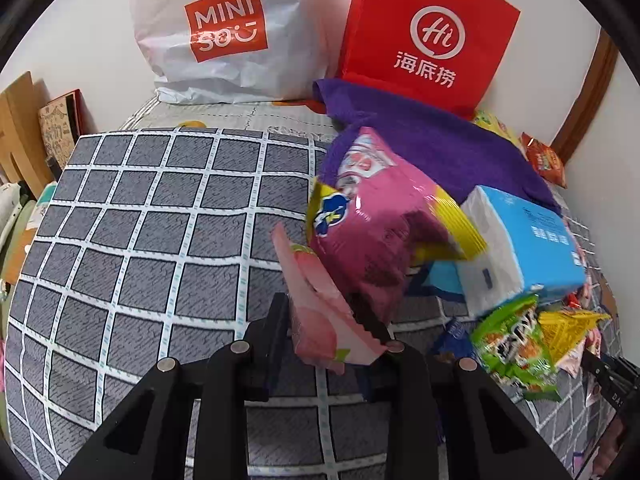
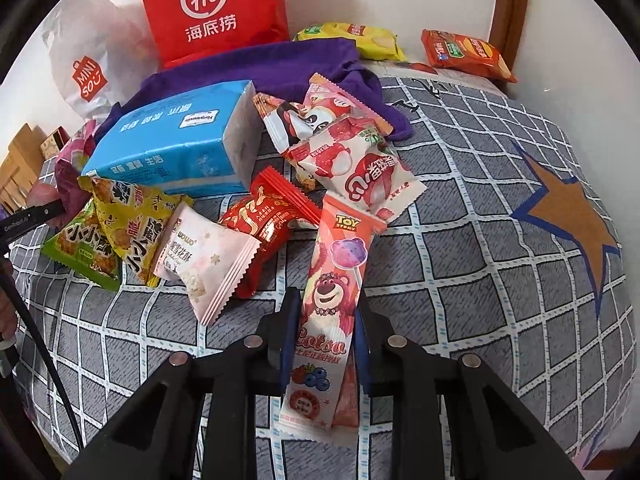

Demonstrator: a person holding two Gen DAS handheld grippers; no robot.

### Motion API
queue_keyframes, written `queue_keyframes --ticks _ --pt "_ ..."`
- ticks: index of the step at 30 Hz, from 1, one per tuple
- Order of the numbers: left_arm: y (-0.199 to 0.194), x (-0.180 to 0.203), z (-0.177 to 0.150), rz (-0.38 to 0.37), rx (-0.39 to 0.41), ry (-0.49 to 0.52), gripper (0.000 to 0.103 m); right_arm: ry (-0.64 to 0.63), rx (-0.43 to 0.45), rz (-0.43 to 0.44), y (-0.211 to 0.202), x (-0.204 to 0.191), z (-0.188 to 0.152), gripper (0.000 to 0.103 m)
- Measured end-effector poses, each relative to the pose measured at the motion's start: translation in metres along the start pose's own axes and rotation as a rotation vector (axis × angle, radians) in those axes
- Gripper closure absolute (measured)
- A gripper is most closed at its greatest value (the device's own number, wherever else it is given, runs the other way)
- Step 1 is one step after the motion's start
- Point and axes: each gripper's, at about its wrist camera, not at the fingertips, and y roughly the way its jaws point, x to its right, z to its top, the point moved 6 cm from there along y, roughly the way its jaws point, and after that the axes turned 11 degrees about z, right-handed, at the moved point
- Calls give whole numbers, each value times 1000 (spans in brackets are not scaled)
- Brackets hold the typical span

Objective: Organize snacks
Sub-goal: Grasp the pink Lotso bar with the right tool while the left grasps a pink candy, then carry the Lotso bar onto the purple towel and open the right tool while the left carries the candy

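Right wrist: one Lotso packet (image 2: 326, 312), two chip bags (image 2: 468, 53).

My right gripper (image 2: 325, 312) clamps long Lotso lollipop packet (image 2: 326, 292) over grid-pattern bedspread (image 2: 460, 280). Snack pile just ahead, beside blue tissue pack (image 2: 176, 140); red bag (image 2: 212, 8) behind.
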Motion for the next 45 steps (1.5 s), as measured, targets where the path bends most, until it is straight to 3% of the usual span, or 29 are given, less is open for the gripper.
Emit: queue_keyframes --ticks 11,22,35,45 --pt "-48 -5 -15 -27 40 0 77 -6 60 32 -31 -10 -1 79" --pt "-96 20 -21 -62 80 19 77 -54 103 93 -61 -30 0 82" --pt "-128 69 4 -105 132 99 77 -86 163 136 -81 -50 29 82" --pt "-130 104 45 -143 170 138 77 -77 183 171 -78 -53 80 82"
